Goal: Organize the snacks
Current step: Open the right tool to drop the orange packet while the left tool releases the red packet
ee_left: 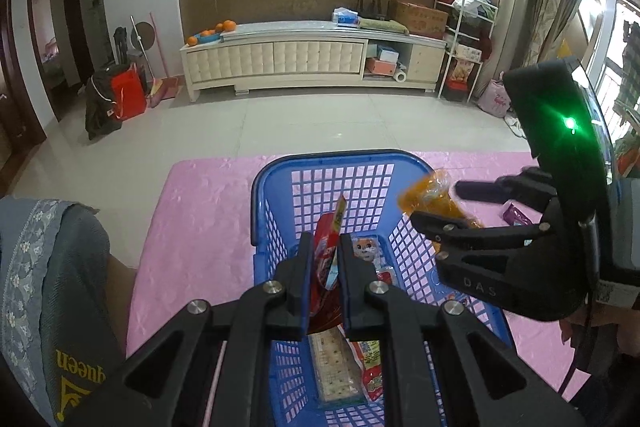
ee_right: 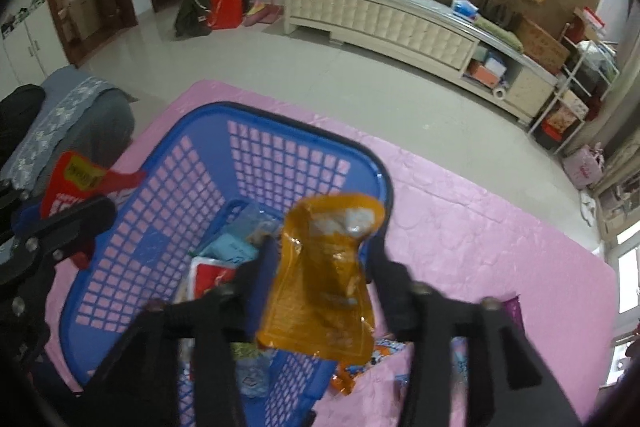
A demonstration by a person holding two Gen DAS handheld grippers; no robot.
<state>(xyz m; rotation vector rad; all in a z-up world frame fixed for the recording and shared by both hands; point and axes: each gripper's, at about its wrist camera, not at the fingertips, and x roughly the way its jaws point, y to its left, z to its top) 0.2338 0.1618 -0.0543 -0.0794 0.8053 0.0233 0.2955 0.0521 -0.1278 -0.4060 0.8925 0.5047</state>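
A blue lattice basket (ee_left: 264, 187) (ee_right: 168, 203) stands on a pink cloth and holds several snack packets. My left gripper (ee_left: 325, 259) is shut on a red snack packet (ee_left: 326, 247), held upright over the basket; the packet also shows at the left of the right wrist view (ee_right: 74, 183). My right gripper (ee_right: 320, 259) (ee_left: 434, 201) has its jaws spread apart with an orange packet (ee_right: 324, 283) (ee_left: 430, 193) between them over the basket's right rim. I cannot tell whether the orange packet is gripped or falling loose.
Loose packets lie on the pink cloth (ee_right: 500, 239) right of the basket, among them a purple one (ee_left: 517, 215) (ee_right: 513, 311) and blue-orange ones (ee_right: 384, 351). A grey covered seat (ee_right: 72, 123) is at the left. A cream cabinet (ee_left: 312, 59) stands beyond the tiled floor.
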